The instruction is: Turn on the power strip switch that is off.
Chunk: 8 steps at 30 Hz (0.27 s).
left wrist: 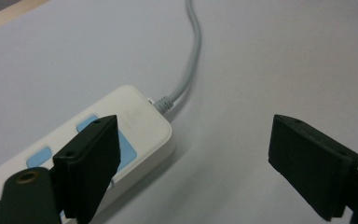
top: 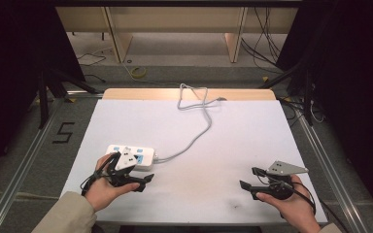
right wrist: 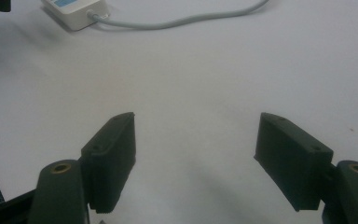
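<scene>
High view: power strip (top: 130, 156) lies left of centre in the frame, its long axis running left to right, cord (top: 194, 136) trailing to the upper middle.
Left gripper (top: 141, 178): jaws spread wide, holding nothing, right beside the strip's cord end.
Right gripper (top: 252, 178): lower right, also gaping and empty, well apart.
Nearer hand: the left, clearly.

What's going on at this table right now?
A person holds a two-jaw gripper in each hand over a white table. The left gripper sits open right beside a white power strip with blue sockets, one jaw over the strip's cable end, nothing clamped. The strip's grey cable snakes off toward the far edge. The right gripper hovers open over bare tabletop, well away from the strip.
</scene>
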### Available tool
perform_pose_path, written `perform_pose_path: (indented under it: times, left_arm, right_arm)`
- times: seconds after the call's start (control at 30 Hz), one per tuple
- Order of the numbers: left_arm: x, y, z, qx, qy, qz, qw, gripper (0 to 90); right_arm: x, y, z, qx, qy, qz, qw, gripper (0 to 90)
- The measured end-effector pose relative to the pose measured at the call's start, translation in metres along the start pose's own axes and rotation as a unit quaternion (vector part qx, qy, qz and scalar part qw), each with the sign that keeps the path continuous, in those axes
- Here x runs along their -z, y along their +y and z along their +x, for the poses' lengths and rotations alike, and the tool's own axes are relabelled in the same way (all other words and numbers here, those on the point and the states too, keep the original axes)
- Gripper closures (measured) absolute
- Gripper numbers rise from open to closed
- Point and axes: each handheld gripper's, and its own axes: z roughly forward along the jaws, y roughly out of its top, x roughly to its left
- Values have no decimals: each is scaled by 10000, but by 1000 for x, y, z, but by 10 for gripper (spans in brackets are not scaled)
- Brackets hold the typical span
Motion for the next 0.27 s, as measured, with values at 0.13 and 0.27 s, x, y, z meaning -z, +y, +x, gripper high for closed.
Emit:
perform_pose_path:
  times: [0.13,0.27]
  left_arm:
    - [1,-5,-2,-14,-10,148,9999,182]
    - [-2,-3,-4,-66,-60,248,9997,192]
  right_arm:
    - [0,1,0,15,6,5,10000,292]
    - [-1,1,0,23,9,12,10000,291]
